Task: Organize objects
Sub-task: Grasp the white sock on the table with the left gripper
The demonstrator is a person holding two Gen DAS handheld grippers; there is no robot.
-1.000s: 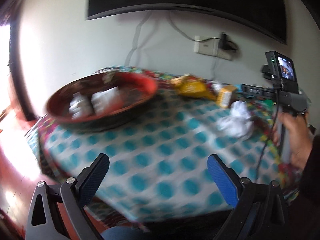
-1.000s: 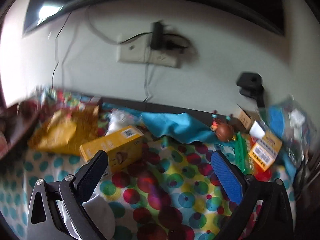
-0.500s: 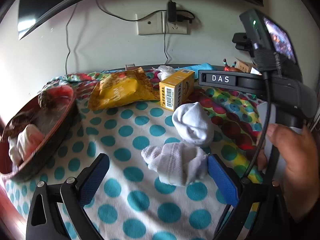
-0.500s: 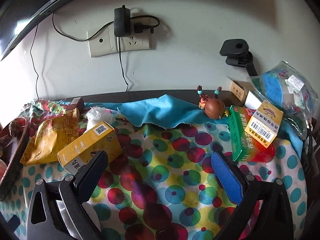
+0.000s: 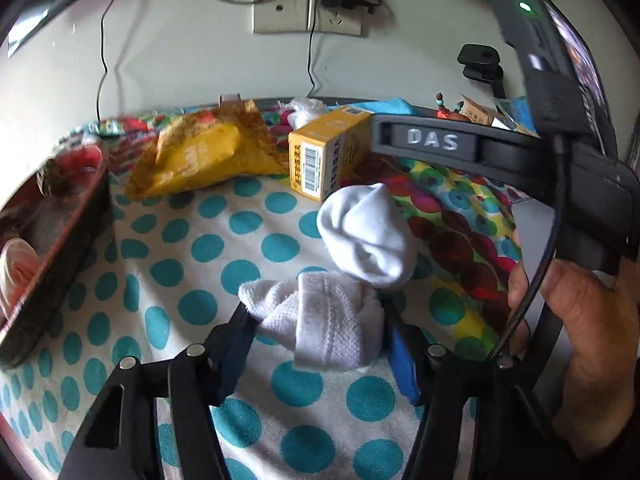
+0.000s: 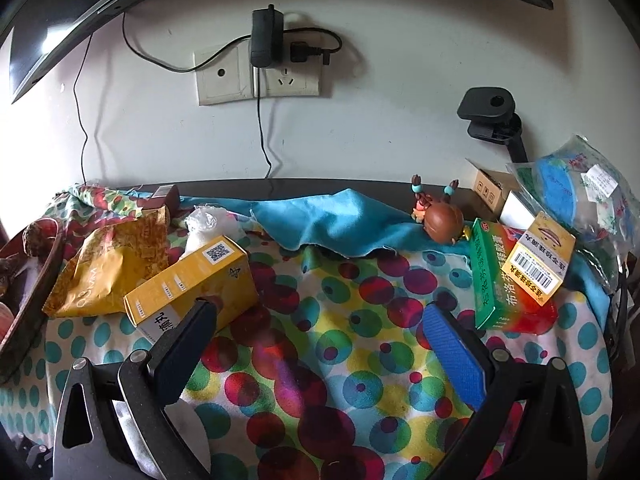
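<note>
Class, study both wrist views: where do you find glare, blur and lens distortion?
Left wrist view: the bowl at the left edge is smeared, and the wall beside it is washed out. Right wrist view: sharp, with glare at far left; the fisheye bends the dark screen edge above.

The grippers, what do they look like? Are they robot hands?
No, a person holds them. Each hand-held gripper, left and right, has a black frame with silver bolts and two fingers with blue ribbed pads. The right one's body reads "DAS" in raised letters, with a green light, a small screen and a black cable.
</note>
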